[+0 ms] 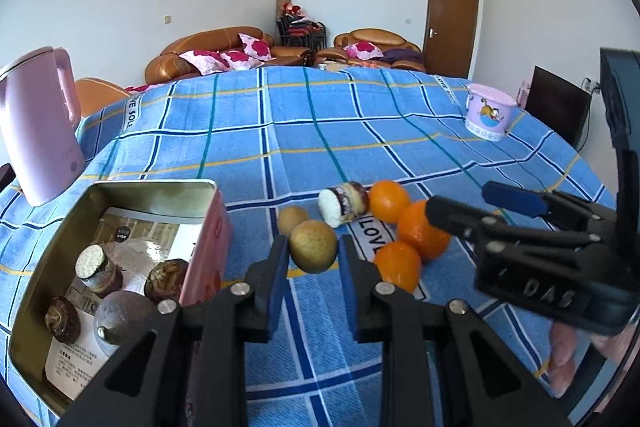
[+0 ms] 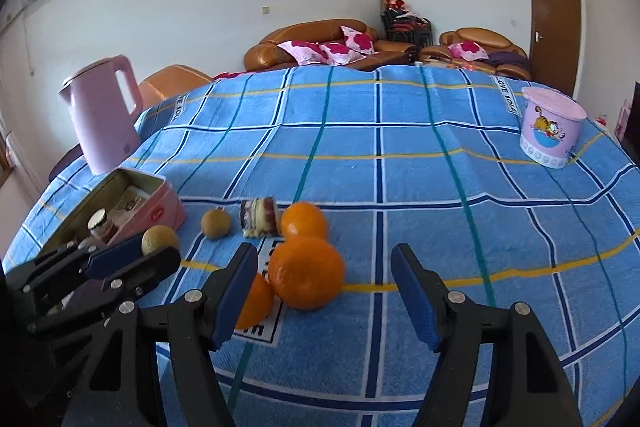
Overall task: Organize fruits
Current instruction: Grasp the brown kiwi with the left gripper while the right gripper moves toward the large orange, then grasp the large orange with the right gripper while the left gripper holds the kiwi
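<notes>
A: Logging near items first. Left gripper (image 1: 313,259) had its fingers (image 1: 278,259) parted only a little, one on each side of the nearer brown fruit (image 1: 313,246), which sat on the surface (image 1: 360,123). Contact could not be confirmed; I'd call it open, not yet clamped.

B: Right gripper (image 2: 324,277)?

A: Fingers (image 2: 412,291) spread wide, holding nothing. The large orange (image 2: 306,273) lay between them, nearer the left one, not touched. Likely the spread was set to clear its width.

B: Other fruit?

A: A second orange (image 2: 256,301) touched the first, partly behind the left finger; a third orange (image 2: 304,219) sat just beyond. A second brown fruit (image 1: 293,220) and a wrapped snack (image 1: 344,203) lay near. All loose on the cloth.

B: Destination?

A: Judging by contents, the open tin (image 1: 120,187) just left of the fruit, already holding dark fruits (image 1: 124,315) and a small jar (image 1: 98,267). Farther back: pink kettle (image 1: 38,123), cartoon bucket (image 1: 490,113).
</notes>
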Action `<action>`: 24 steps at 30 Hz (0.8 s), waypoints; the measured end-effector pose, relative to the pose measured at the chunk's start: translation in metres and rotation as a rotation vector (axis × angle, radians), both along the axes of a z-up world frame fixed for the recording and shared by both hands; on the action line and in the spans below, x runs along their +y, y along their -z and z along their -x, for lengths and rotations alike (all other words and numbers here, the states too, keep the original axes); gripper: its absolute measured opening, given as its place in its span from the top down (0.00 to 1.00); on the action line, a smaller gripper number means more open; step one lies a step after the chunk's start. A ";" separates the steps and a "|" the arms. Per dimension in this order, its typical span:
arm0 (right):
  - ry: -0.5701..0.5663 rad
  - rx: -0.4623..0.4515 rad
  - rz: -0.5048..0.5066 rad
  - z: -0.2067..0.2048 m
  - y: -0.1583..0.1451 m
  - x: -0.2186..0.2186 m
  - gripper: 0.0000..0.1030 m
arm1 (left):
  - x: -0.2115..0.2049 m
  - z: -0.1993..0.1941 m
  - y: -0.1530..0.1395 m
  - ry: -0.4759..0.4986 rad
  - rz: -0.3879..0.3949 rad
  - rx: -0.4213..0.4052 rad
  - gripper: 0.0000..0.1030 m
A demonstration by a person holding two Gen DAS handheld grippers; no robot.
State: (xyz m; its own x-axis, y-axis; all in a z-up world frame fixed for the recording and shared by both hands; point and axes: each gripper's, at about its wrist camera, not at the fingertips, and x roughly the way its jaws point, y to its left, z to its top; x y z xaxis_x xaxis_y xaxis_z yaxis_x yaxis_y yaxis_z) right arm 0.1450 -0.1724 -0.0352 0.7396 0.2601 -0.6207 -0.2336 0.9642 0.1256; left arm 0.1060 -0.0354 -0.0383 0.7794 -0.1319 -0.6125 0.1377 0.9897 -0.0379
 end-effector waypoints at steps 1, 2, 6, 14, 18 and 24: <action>0.001 0.009 0.000 -0.002 0.000 0.000 0.31 | 0.001 -0.002 0.001 -0.003 0.004 0.005 0.74; 0.004 0.018 0.001 -0.005 0.000 0.001 0.31 | 0.001 -0.004 0.003 -0.006 0.009 0.011 0.74; 0.005 0.057 -0.023 -0.016 0.009 0.002 0.31 | 0.000 -0.007 0.002 -0.011 0.017 0.005 0.74; -0.018 0.109 -0.054 -0.025 0.024 0.006 0.39 | 0.008 -0.009 0.002 -0.056 0.034 -0.001 0.74; -0.044 0.102 -0.047 -0.022 0.024 0.012 0.52 | 0.014 -0.002 -0.002 -0.089 0.050 -0.042 0.74; -0.048 0.101 -0.072 -0.021 0.023 0.008 0.54 | 0.022 0.005 -0.006 -0.141 0.065 -0.085 0.74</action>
